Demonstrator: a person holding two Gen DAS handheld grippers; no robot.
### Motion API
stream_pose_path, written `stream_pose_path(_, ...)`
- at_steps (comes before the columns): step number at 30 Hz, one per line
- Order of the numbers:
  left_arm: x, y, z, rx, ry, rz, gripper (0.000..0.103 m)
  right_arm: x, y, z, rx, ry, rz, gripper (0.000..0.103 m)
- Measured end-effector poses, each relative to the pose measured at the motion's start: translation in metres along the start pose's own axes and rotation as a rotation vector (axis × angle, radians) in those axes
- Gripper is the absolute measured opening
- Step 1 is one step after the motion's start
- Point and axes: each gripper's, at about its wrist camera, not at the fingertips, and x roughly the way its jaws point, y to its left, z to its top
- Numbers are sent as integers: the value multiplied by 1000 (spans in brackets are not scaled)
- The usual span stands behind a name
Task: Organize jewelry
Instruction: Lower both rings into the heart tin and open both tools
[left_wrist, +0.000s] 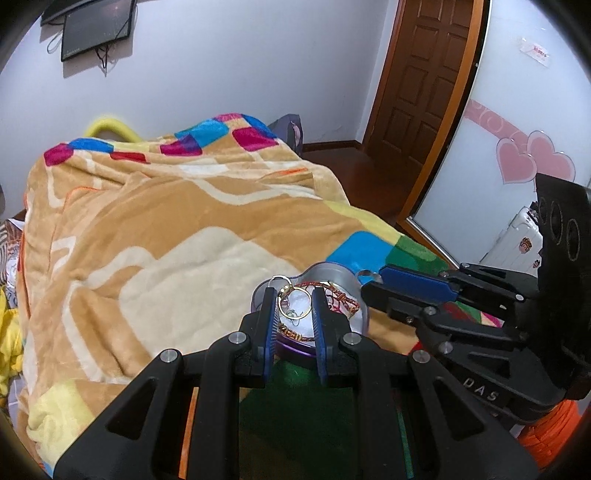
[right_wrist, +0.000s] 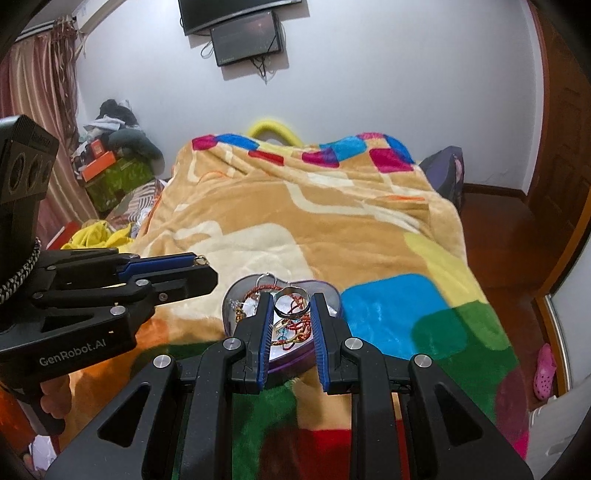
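A purple heart-shaped tin (left_wrist: 325, 269) (right_wrist: 325, 291) lies on the bed blanket and holds red braided bracelets (left_wrist: 341, 295) (right_wrist: 291, 332) and other jewelry. My left gripper (left_wrist: 294, 302) is shut on a gold ring (left_wrist: 294, 304) and holds it above the tin. My right gripper (right_wrist: 291, 302) is shut on a silver ring (right_wrist: 291, 301) over the tin. In the left wrist view the right gripper (left_wrist: 369, 277) comes in from the right with the silver ring at its tip. In the right wrist view the left gripper (right_wrist: 201, 260) comes in from the left.
A tan blanket with coloured squares (left_wrist: 184, 229) (right_wrist: 314, 221) covers the bed. A wooden door (left_wrist: 424, 92) and a mirrored wardrobe (left_wrist: 517, 184) stand at the right. Clothes and boxes (right_wrist: 110, 166) are piled left of the bed. A pink shoe (right_wrist: 545, 369) lies on the floor.
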Motion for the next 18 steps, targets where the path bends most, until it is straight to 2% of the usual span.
stream_pose_path(9,22,8,-1,-25,52,-38,17,18,-2,-4,-11,53,9,18)
stream_pose_path(18,26,7,0,-20,61,-49,17,16,-4,-1,-10,54,-8,18)
